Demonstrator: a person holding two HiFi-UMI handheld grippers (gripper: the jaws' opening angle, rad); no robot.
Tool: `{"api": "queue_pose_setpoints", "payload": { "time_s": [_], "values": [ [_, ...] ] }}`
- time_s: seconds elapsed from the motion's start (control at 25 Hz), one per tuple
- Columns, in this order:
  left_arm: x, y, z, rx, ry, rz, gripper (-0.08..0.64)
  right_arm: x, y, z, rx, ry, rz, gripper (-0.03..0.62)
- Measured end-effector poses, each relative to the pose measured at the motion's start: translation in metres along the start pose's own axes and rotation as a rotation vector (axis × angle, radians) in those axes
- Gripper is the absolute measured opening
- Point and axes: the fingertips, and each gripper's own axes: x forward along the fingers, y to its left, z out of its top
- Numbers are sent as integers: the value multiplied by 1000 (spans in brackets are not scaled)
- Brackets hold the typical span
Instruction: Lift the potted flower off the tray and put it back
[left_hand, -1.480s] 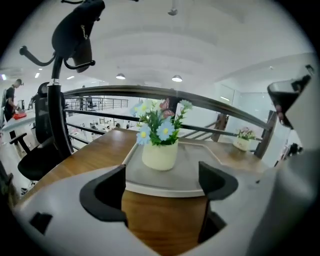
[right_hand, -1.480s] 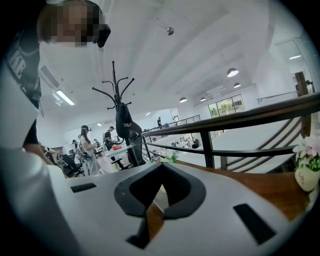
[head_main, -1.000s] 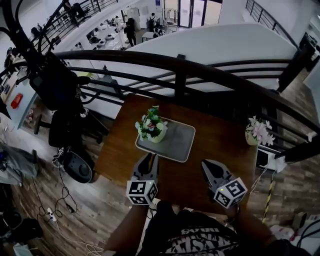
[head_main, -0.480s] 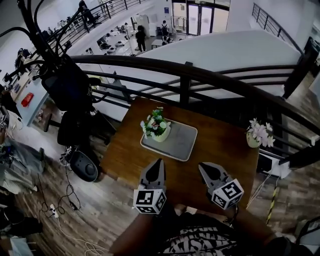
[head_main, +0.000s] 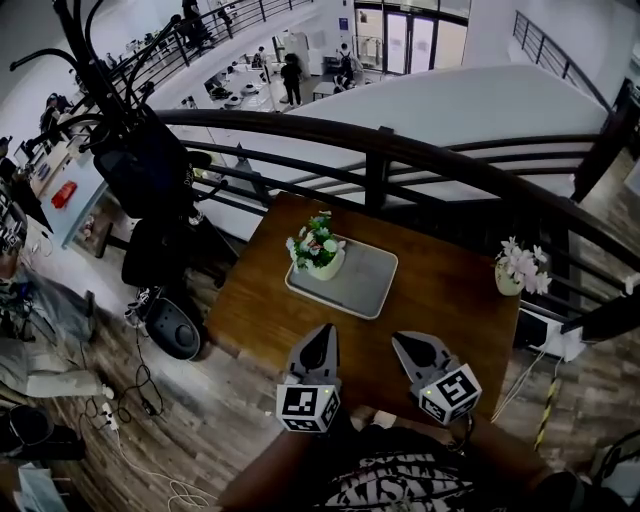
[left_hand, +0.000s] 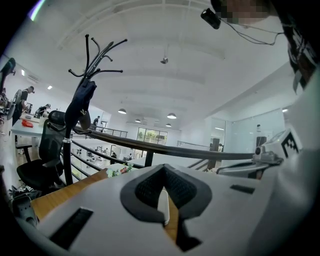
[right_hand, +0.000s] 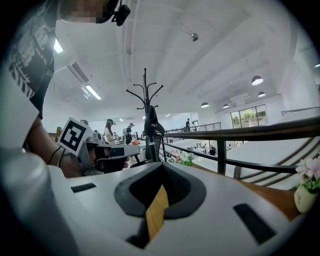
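Observation:
The potted flower (head_main: 318, 250), green leaves and pale blooms in a light pot, stands on the left end of the grey tray (head_main: 366, 282) on the wooden table (head_main: 452, 305). My left gripper (head_main: 321, 333) hovers over the table's near edge, short of the tray, shut with nothing in it. To its right my right gripper (head_main: 399, 341) is also shut and empty. In the left gripper view the flower (left_hand: 119, 171) shows small, beyond the closed left gripper (left_hand: 163, 170). The right gripper view shows the flower (right_hand: 188, 161) far past the right gripper (right_hand: 161, 169).
A second flower pot (head_main: 517, 268) with pink blooms stands at the table's right edge. A dark curved railing (head_main: 400, 150) runs behind the table. A coat rack (head_main: 130, 165) with a dark bag and an office chair stand to the left. Cables lie on the floor.
Both grippers have drawn back from the tray toward the table's near edge. The left jaws, slightly parted a second ago, have come together. The flower stays on the tray.

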Motion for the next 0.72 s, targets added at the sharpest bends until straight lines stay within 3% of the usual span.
{"api": "queue_pose_setpoints", "payload": {
  "time_s": [0.72],
  "values": [
    [-3, -4, 2, -17, -8, 16, 8, -9, 1, 4, -4, -16, 4, -9]
  ]
}}
